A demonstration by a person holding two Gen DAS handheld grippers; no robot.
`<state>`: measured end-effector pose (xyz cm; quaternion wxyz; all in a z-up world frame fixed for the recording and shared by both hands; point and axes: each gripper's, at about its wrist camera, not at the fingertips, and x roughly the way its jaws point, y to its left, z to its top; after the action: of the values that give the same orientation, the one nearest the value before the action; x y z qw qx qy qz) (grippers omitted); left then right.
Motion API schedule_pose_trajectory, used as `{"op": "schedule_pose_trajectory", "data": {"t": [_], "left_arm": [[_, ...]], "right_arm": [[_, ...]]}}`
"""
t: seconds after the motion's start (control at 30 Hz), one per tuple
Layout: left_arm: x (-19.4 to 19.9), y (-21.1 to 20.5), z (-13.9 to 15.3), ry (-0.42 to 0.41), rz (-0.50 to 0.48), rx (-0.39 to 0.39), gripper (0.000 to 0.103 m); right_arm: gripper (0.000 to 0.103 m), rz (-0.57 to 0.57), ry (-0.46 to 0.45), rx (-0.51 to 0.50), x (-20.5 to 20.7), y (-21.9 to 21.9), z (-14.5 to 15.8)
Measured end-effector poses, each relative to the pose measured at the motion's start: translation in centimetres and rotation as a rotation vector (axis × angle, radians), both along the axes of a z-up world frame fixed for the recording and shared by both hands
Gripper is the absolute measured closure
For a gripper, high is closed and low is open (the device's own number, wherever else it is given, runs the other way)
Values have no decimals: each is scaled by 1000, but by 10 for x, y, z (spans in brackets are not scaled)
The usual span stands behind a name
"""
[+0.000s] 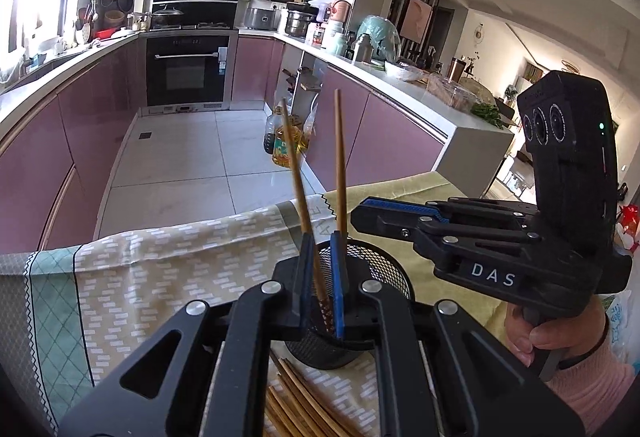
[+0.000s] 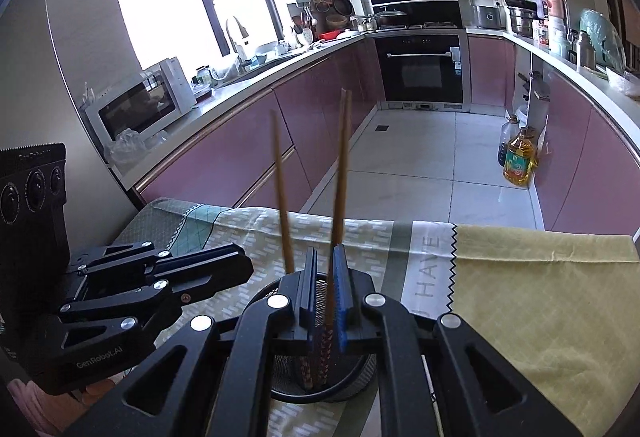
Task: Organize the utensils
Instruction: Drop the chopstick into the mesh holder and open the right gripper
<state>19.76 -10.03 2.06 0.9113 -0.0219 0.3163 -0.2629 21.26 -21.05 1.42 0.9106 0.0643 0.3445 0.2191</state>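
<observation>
Left wrist view is showing my left gripper (image 1: 322, 277) pinching a wooden chopstick (image 1: 298, 173) upright over the black mesh holder (image 1: 384, 273); a second chopstick (image 1: 340, 157) is standing beside it; loose chopsticks (image 1: 296, 401) are lying on the patterned tablecloth (image 1: 160, 277) just below; my right gripper (image 2: 324, 277) is clamping a pair of chopsticks (image 2: 340, 177) above that holder (image 2: 320, 377), their patterned ends dipping inside.
</observation>
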Motion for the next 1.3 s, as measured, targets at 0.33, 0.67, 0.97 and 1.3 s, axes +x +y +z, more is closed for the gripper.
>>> {"op": "schedule_pose_trajectory", "data": {"t": [0.33,0.67,0.97,1.3], "left_arm": [[-44,33,14,-97,81,-28,62],[-101,64,-22,-54,96,81,52],[-114,66,-98,143,78,166,52],[-126,63,-119,195,68,182,53]], "right_arm": [[67,-18,-101,44,-33,-12,13],[56,125,-114,-6,-105,3,-2],[59,153,108,-121,-111,33,-77],[62,139,134,-196,-123,47,-100]]}}
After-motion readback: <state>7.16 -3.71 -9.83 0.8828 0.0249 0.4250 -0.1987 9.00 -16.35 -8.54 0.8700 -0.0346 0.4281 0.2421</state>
